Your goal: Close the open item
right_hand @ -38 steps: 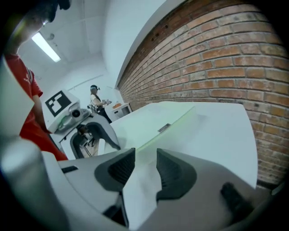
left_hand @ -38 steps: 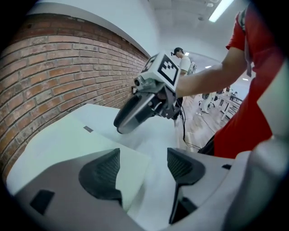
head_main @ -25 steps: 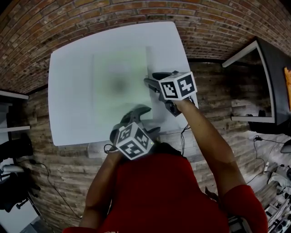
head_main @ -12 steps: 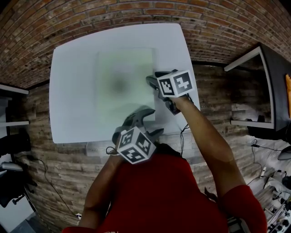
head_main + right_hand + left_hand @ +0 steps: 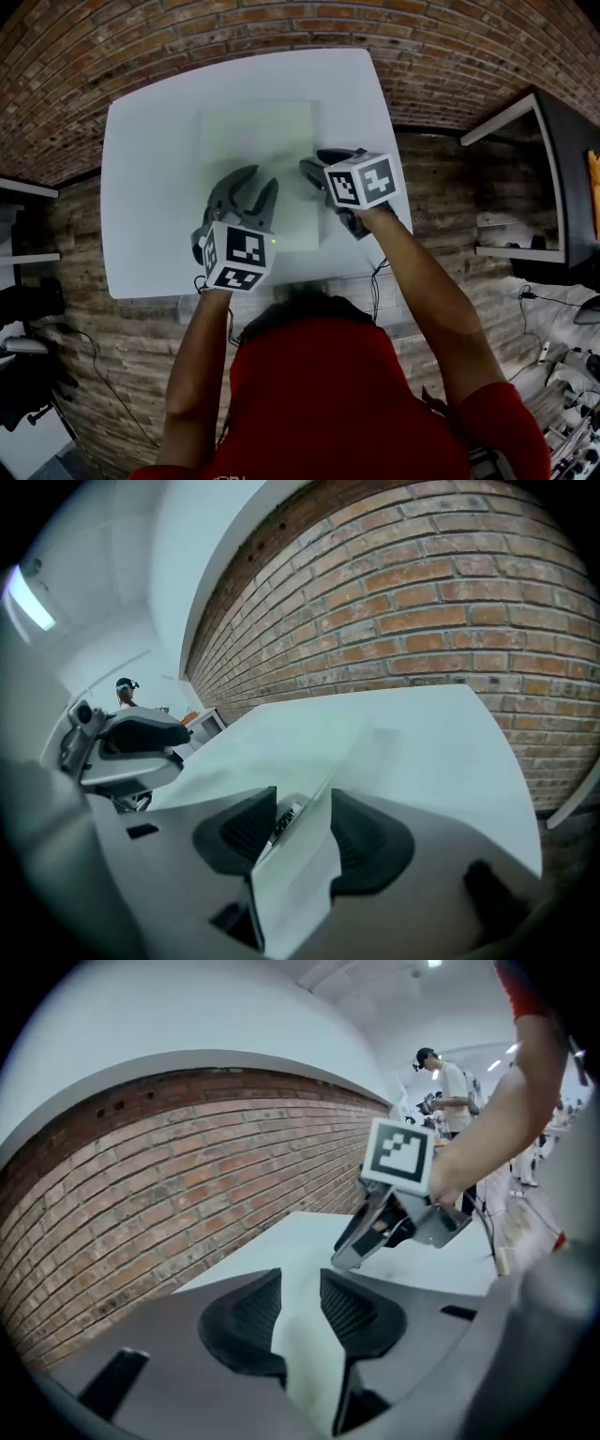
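A pale green folder [image 5: 253, 150] lies flat on the white table [image 5: 150, 141]. My left gripper [image 5: 251, 186] hovers over the folder's near left part. Its jaws are closing, and in the left gripper view only the green surface [image 5: 305, 1354] shows in the gap of that gripper [image 5: 300, 1283], with the pads not pressing on it. My right gripper [image 5: 314, 164] sits at the folder's right edge. In the right gripper view that gripper [image 5: 305, 813] straddles the slightly lifted cover edge [image 5: 309, 874], and I see no pinch on it.
A brick wall [image 5: 281, 28] runs behind the table. The table's right rim [image 5: 398, 187] is just beyond my right gripper. A dark desk [image 5: 562, 141] stands far right, and a person [image 5: 450, 1082] stands in the background.
My left gripper has swung from the table's front edge forward and left over the folder, and its jaws look narrower. The right gripper has stayed at the folder's right edge.
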The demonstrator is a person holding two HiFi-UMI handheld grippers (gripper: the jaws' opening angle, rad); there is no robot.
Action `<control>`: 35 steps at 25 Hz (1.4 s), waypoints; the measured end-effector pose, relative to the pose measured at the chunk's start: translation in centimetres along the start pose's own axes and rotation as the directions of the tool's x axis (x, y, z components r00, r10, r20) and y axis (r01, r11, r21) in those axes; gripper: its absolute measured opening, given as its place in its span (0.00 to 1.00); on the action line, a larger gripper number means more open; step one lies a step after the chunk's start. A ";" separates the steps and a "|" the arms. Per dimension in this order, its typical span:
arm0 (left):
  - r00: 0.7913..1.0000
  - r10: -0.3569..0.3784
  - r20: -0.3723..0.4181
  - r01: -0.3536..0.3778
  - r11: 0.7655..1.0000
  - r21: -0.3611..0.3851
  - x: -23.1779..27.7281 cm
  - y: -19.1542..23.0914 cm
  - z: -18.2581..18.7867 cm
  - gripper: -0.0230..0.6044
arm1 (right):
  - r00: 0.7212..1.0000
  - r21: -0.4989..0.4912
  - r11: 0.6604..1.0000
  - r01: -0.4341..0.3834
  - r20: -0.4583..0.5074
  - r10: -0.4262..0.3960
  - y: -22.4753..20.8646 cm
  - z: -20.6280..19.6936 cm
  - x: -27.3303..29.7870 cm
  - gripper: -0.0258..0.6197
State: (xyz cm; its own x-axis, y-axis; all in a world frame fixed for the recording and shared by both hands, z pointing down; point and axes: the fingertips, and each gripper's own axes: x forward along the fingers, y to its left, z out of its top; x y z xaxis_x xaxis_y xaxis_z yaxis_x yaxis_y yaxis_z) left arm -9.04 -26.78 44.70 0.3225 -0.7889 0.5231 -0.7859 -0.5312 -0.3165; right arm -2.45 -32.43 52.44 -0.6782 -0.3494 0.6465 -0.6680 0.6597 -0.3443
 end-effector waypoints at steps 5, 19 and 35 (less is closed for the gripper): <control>0.993 0.024 -0.112 -0.023 1.000 0.007 2.6 1.9 -2.0 0.15 | 1.000 -0.050 0.999 0.022 0.017 -0.021 0.1 0.2 0.0 0.31; 0.962 -0.068 -0.264 0.077 0.997 0.024 5.4 0.8 -4.6 0.09 | 0.999 -0.125 0.991 0.054 0.013 -0.052 0.4 0.0 0.4 0.31; 0.965 -0.113 -0.238 0.114 0.993 -0.012 5.7 0.5 -4.8 0.06 | 0.996 -0.231 0.969 0.084 0.048 -0.075 1.2 0.8 -0.2 0.31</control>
State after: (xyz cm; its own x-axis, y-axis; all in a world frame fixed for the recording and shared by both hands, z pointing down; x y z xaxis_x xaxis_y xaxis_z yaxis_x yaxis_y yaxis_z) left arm -10.13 -30.05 51.27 0.2745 -0.6271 0.7290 -0.7507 -0.6135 -0.2451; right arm -3.36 -32.09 51.40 -0.6399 -0.4296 0.6371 -0.6338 0.7639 -0.1215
